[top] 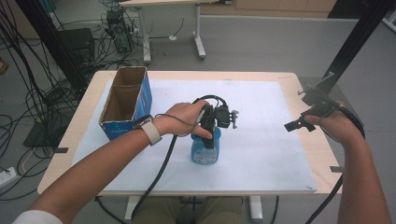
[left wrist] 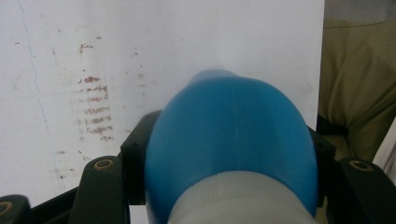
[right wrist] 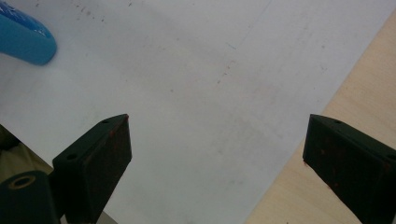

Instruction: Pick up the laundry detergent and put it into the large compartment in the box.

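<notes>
White sheet (top: pixel 261 140) over wooden table (top: pixel 299 77), open cardboard box (top: pixel 126 100) at far left, blue bottle (top: pixel 205 149) upright mid-sheet, pinched near its top by left gripper (top: pixel 211 135), right gripper (top: pixel 299 122) spread wide over sheet's right edge, holding nothing.

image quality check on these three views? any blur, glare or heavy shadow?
High view: even, soft light, sharp, faint shadow under the blue bottle. Left gripper view: the bottle sits so close between the jaws that it is soft and out of focus; the white mat behind is sharper, its brown marks readable. Right gripper view: the open jaws are dark with little detail; no glare.
</notes>
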{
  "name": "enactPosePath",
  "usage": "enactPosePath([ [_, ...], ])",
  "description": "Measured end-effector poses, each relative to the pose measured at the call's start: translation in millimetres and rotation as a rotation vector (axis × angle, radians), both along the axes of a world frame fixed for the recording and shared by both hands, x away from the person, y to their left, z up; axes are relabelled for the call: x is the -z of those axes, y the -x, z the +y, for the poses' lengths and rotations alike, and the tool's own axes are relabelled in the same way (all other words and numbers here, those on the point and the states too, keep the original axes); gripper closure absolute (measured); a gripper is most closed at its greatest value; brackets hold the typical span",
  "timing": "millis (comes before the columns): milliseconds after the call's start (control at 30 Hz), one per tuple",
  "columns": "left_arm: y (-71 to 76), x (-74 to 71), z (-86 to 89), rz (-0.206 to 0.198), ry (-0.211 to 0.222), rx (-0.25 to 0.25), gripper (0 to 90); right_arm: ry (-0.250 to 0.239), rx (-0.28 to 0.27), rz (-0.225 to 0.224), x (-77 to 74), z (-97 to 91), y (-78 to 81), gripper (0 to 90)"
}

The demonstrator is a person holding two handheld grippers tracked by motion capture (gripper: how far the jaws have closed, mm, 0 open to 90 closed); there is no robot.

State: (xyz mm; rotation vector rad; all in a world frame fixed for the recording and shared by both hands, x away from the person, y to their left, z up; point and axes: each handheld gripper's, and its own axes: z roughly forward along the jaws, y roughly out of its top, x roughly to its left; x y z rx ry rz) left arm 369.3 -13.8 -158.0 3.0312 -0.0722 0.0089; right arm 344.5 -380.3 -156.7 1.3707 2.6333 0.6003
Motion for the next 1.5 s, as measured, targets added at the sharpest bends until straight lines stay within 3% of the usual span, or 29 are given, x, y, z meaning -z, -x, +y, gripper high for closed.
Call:
enactPosePath([
  [1500, -1.1, 0.6, 3.1, 0.006, 0.012, -0.004, 38.9, 0.004, -0.002, 0.003, -0.4, 2.0, -0.9, 7.9],
])
